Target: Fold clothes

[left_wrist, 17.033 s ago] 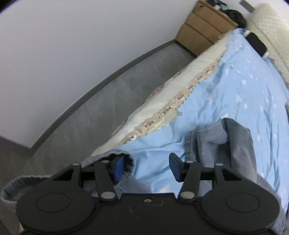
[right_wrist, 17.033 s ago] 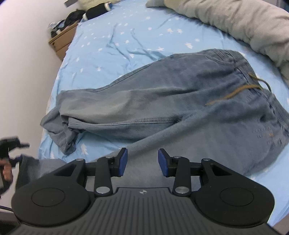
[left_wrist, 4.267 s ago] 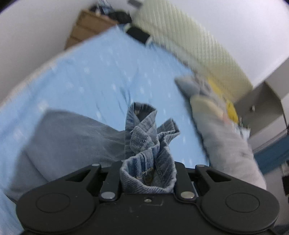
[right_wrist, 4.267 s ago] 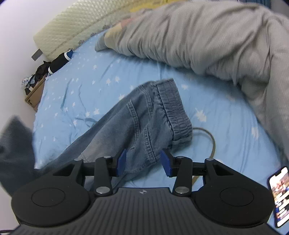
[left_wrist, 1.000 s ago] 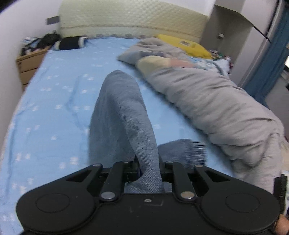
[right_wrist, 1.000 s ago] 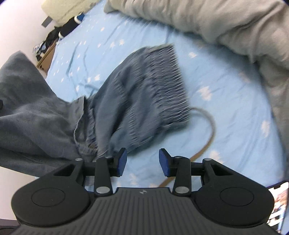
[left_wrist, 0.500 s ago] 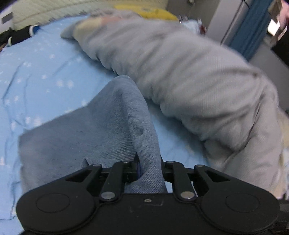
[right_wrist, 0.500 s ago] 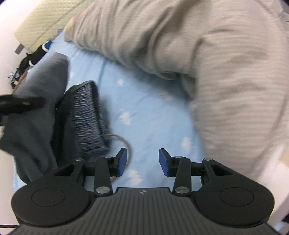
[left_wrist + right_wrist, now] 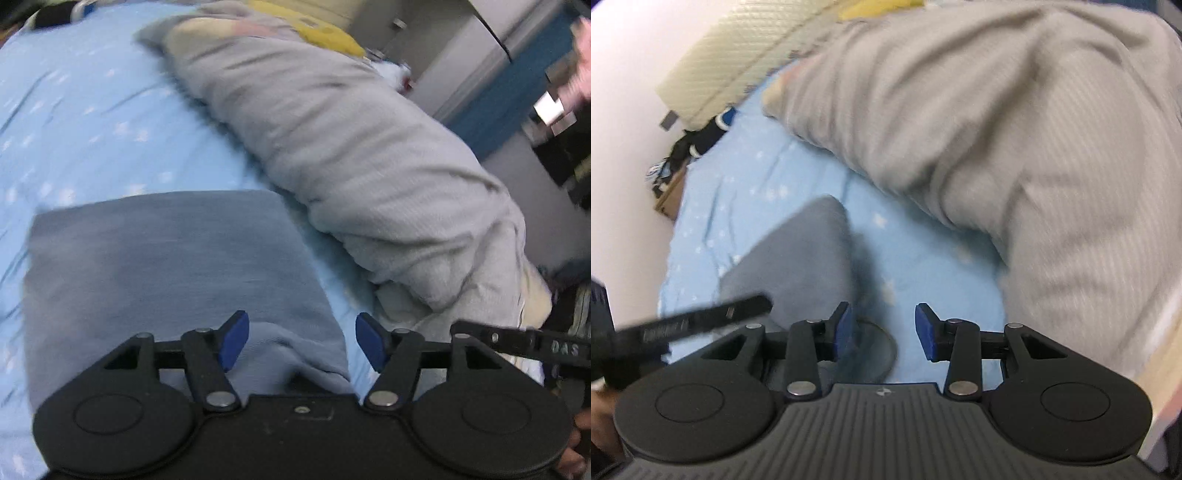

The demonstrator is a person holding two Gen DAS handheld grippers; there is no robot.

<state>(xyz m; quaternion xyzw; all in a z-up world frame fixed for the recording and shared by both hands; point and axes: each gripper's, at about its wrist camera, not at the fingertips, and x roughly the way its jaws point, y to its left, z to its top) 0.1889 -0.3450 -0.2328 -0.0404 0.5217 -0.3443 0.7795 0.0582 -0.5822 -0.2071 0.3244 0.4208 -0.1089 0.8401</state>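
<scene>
With both left tongs [image 9: 302, 341] and right tongs [image 9: 882, 332] spread apart, the folded blue denim jeans [image 9: 162, 258] lie on the star-print blue bedsheet [image 9: 92, 122], just beside the rumpled grey duvet [image 9: 351, 155].

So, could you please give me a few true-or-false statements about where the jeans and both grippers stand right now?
1. The left gripper is open. True.
2. The jeans hang in the air from the left gripper. False: they lie folded on the blue sheet, gripped by neither gripper.
3. The right gripper is shut on the jeans. False: it is open and holds nothing.
4. A grey duvet lies on the bed to the right of the jeans. True.
</scene>
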